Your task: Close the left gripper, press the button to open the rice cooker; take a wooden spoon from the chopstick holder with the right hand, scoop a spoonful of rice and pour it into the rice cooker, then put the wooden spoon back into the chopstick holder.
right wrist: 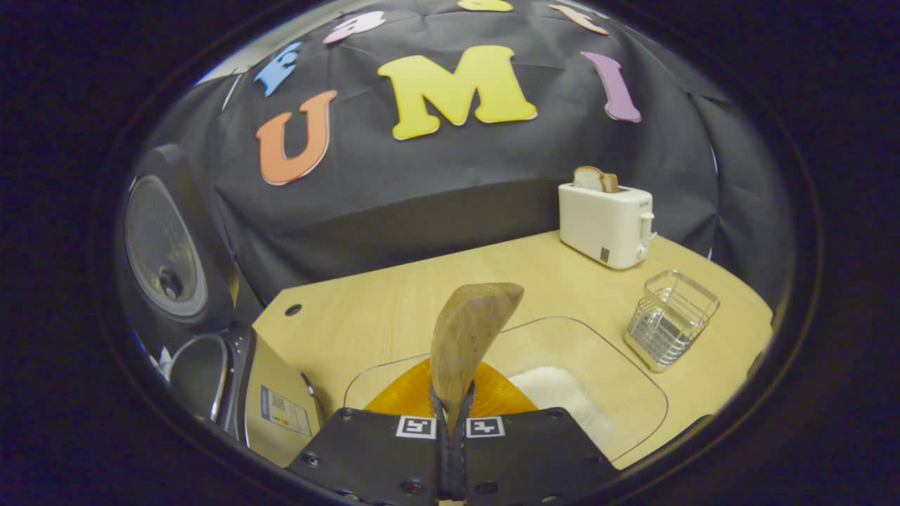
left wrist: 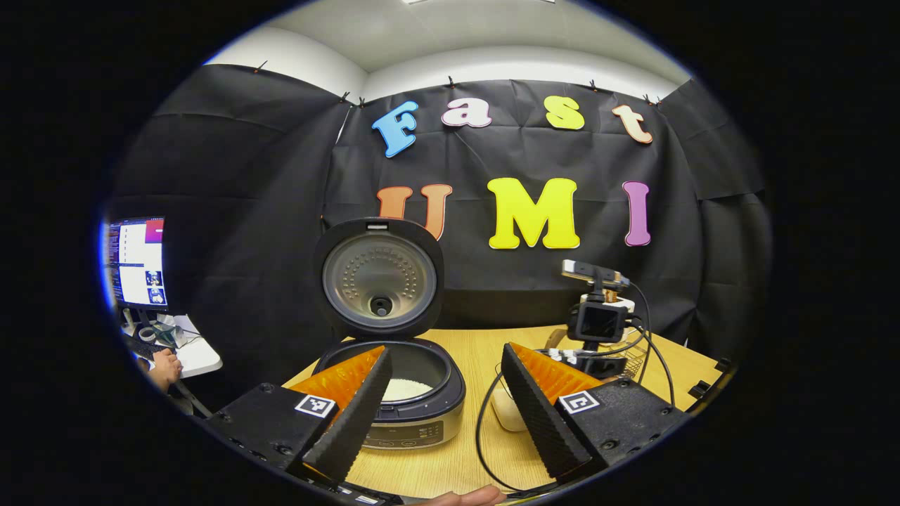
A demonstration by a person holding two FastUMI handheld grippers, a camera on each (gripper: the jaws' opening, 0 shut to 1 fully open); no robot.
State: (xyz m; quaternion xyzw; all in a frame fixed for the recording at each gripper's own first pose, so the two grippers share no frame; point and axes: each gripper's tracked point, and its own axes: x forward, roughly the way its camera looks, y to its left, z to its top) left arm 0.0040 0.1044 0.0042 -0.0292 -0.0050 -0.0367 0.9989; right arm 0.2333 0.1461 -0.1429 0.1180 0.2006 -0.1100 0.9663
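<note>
In the left gripper view the rice cooker (left wrist: 415, 414) stands open, its lid (left wrist: 380, 277) raised upright, with some white rice (left wrist: 406, 388) in the pot. My left gripper (left wrist: 446, 348) is open, its fingers spread in front of the cooker and touching nothing. My right gripper (right wrist: 452, 411) is shut on the handle of the wooden spoon (right wrist: 467, 330), whose bowl points up and away above a clear container (right wrist: 633, 393) with a heap of rice (right wrist: 559, 397). The wire chopstick holder (right wrist: 669, 320) stands to the right. The cooker (right wrist: 211, 372) is at the left.
A white toaster (right wrist: 608, 223) with a slice of bread stands at the back right of the wooden table (right wrist: 394, 302). The other gripper with its camera (left wrist: 598, 323) and a black cable (left wrist: 481, 436) are right of the cooker. A monitor (left wrist: 137, 261) and a hand (left wrist: 166, 367) are far left.
</note>
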